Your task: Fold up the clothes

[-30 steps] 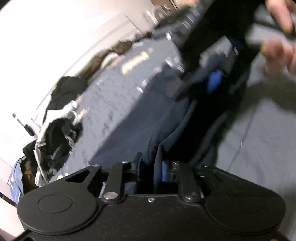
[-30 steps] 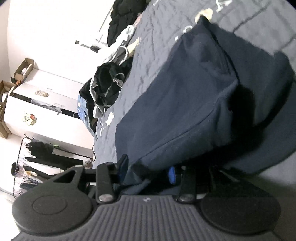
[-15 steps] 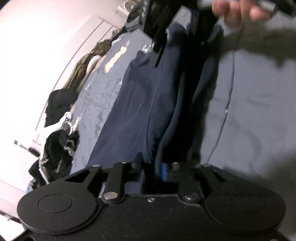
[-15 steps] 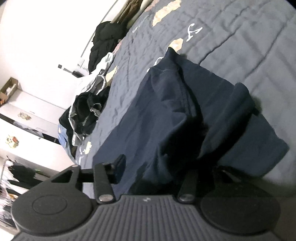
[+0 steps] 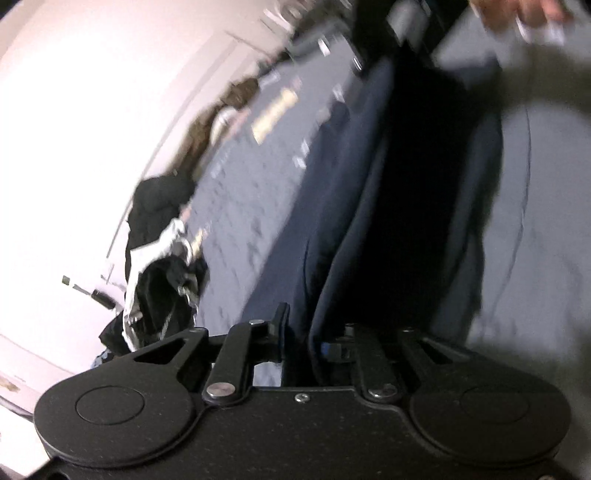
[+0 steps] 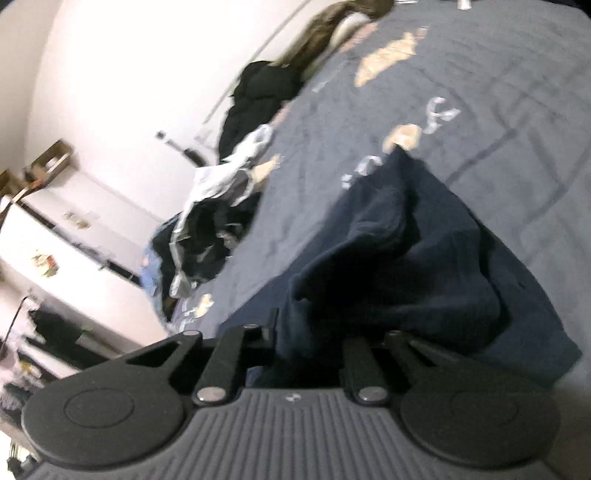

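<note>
A navy garment (image 5: 332, 206) lies stretched along the grey bed cover (image 5: 251, 206). One edge rises in a fold into my left gripper (image 5: 306, 339), whose jaws are closing with that cloth pinched between them. In the right wrist view the same garment (image 6: 424, 258) is bunched into dark folds. My right gripper (image 6: 310, 343) has its jaws closing on a gathered edge that fills the narrow gap. A person's hand (image 5: 524, 14) shows blurred at the far end of the garment. The fingertips of both grippers are hidden by cloth.
A heap of dark and white clothes (image 6: 207, 236) lies at the left edge of the bed, also seen in the left wrist view (image 5: 159, 288). A brown garment (image 6: 325, 26) lies further along by the white wall. White cupboards (image 6: 55, 229) stand beyond the bed.
My right gripper's jaws have drawn together onto the navy cloth, which now lies more bunched. Both views have rolled a little. The left gripper keeps cloth between its jaws.
</note>
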`<state>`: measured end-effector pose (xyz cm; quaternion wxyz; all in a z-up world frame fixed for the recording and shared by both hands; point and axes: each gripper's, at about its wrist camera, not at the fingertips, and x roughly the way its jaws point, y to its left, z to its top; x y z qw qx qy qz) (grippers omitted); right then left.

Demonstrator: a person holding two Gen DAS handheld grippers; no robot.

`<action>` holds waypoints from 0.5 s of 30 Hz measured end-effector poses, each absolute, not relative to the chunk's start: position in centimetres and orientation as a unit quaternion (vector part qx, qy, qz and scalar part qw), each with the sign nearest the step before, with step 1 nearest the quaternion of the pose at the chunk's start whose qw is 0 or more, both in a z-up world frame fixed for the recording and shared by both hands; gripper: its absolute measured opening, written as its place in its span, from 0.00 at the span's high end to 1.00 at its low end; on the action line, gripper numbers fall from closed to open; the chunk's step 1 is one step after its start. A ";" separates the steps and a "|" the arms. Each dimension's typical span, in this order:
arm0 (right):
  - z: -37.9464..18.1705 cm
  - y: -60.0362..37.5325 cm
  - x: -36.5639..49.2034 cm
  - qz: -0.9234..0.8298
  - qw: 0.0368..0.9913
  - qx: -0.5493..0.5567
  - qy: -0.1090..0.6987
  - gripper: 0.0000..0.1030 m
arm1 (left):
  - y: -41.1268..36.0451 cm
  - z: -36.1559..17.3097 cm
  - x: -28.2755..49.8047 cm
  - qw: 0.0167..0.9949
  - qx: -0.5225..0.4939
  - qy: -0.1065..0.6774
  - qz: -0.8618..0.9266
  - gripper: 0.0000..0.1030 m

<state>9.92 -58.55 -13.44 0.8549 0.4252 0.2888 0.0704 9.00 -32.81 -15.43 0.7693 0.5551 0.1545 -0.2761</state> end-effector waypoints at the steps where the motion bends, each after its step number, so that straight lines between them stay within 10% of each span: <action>1: -13.5 -58.4 10.2 0.071 0.854 0.421 0.296 0.89 | -32.7 -16.4 8.9 0.755 0.576 0.163 -0.270 0.75; 7: -14.4 -57.5 10.3 0.045 0.866 0.362 0.341 0.89 | -29.6 -17.1 9.9 0.743 0.606 0.212 -0.190 0.72; 15: -13.7 -58.3 10.1 0.068 0.828 0.440 0.340 0.86 | -31.3 -8.3 4.1 0.799 0.357 0.232 -0.426 0.72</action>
